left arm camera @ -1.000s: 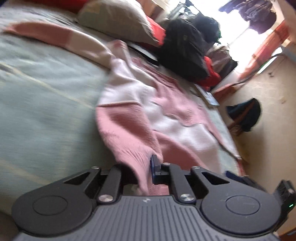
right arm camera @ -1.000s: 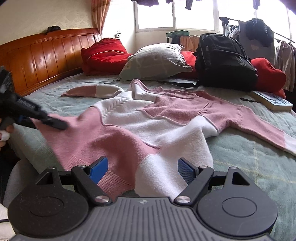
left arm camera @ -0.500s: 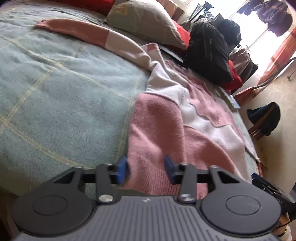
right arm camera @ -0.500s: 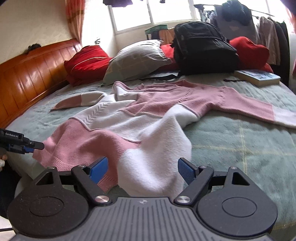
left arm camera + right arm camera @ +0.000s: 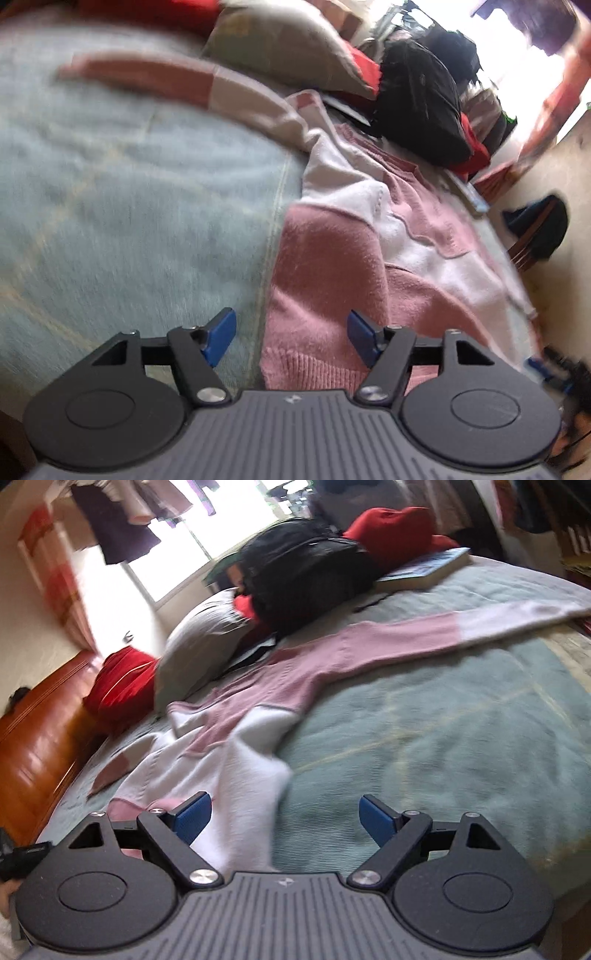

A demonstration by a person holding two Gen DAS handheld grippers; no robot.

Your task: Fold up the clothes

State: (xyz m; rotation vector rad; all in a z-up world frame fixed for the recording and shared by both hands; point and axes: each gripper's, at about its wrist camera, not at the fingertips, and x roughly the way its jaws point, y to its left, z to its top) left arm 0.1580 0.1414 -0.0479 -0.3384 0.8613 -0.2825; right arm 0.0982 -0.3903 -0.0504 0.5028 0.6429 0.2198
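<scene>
My left gripper (image 5: 291, 334) has just been opening its fingers; the pink-and-white sweater (image 5: 325, 273) hem lies loose between them. My right gripper (image 5: 284, 818) gapes, nothing gripped (white fold at ten o'clock). The sweater sprawls across the bed (image 5: 461, 738) toward the backpack (image 5: 310, 568).

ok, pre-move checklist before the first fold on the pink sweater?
1. left hand-held gripper released, jaws just opened, hem between them unpinched: ok.
2. right hand-held gripper open, empty: ok.
3. sweater body flat: not ok, bunched in the middle.
4. Sleeve spread out across the blanket: ok.
5. book and backpack off the sweater: cannot tell, backpack sits close.
</scene>
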